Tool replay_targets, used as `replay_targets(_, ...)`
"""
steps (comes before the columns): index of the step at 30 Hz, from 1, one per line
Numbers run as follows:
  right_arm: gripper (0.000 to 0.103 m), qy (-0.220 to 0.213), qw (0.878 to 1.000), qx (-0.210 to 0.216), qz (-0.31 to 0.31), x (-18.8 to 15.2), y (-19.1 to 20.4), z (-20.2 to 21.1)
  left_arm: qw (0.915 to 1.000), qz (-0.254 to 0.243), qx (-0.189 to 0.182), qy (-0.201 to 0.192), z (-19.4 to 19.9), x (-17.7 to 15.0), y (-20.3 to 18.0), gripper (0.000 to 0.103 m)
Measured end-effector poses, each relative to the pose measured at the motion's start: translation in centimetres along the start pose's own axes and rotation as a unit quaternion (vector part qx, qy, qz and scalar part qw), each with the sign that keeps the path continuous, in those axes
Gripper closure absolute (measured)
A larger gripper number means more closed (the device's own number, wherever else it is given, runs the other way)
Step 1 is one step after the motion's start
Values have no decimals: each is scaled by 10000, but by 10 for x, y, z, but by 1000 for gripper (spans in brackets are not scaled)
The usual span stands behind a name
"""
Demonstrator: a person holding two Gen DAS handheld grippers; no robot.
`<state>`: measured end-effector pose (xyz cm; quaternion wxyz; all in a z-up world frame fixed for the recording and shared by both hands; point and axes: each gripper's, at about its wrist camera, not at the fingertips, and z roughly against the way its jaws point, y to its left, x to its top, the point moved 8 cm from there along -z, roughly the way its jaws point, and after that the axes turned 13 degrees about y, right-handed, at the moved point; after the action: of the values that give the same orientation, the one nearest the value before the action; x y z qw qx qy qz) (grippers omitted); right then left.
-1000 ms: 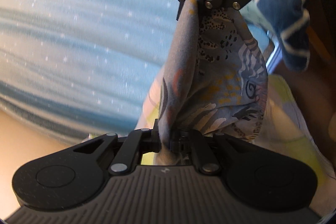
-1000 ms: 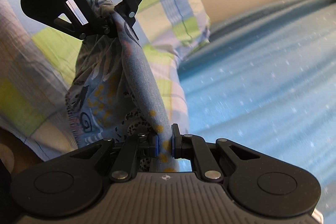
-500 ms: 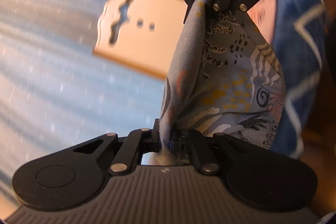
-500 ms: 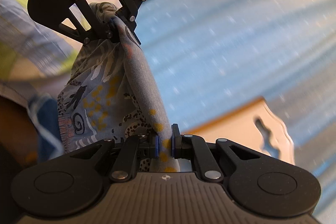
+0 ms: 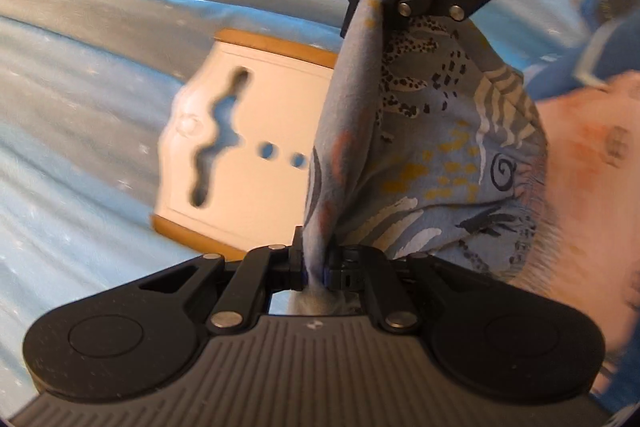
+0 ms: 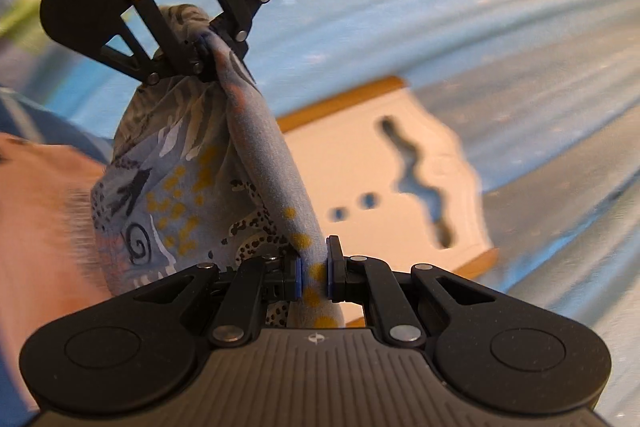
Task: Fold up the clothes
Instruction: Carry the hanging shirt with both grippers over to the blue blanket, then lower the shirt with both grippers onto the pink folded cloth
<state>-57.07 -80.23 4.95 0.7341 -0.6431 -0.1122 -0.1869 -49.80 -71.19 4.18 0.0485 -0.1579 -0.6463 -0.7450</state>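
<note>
Both the left gripper [image 5: 316,269] and right gripper [image 6: 313,277] clamp the blue-grey patterned cloth garment [image 5: 432,155], fingers closed on one taut edge, suspended above the blue bed sheet [image 5: 80,107] and not laid down or folded flat.

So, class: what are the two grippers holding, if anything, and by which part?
Both hold one patterned blue garment. The left gripper and right gripper are each shut on an end of its taut upper edge; the rest hangs between them.

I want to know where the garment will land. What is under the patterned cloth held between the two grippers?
Under the patterned cloth lies a pale wooden-edged board with cut-out holes, on blue starred bedding. The cloth hides the board's far part.
</note>
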Motion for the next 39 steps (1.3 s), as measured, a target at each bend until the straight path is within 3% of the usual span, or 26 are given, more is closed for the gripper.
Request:
replay_targets(3, 95, 164, 9989, 433, 5, -21, 37, -6, 9999, 19, -166, 27, -10, 1, -15, 97)
replay_targets(8, 95, 470, 9904, 1277, 252, -62, 115, -9, 9882, -652, -1323, 410, -3, -43, -136, 97)
replay_targets(11, 95, 601, 9816, 1708, 612, -83, 165, -1, 9811, -839, -1648, 568, 6, -65, -180, 97)
replay_targets(16, 74, 798, 9809, 1697, 519, -100, 170, 9, 9823, -632, -1610, 714, 11, -81, -179, 90)
replay_targets(23, 72, 1010, 9815, 1536, 532, -125, 160, 10, 9846, -765, -1364, 785, 26, -109, -179, 86)
replay_targets(26, 76, 1050, 9808, 1550, 550, -127, 162, 9, 9850, -756, -1307, 841, 29, -114, -180, 87)
replay_targets(27, 84, 1065, 9802, 1565, 582, -128, 164, 9, 9851, -720, -1305, 855, 29, -114, -180, 88)
replay_targets(31, 96, 1183, 9780, 1600, 619, -128, 166, 7, 9846, -749, -1364, 801, 26, -119, -183, 99)
replay_targets(35, 99, 1035, 9847, 1341, 404, -113, 150, 14, 9900, -604, -1061, 707, 21, -123, -166, 100)
replay_targets(39, 99, 1032, 9819, 1478, 587, -109, 162, 18, 9891, -494, -1146, 780, 24, -133, -171, 100)
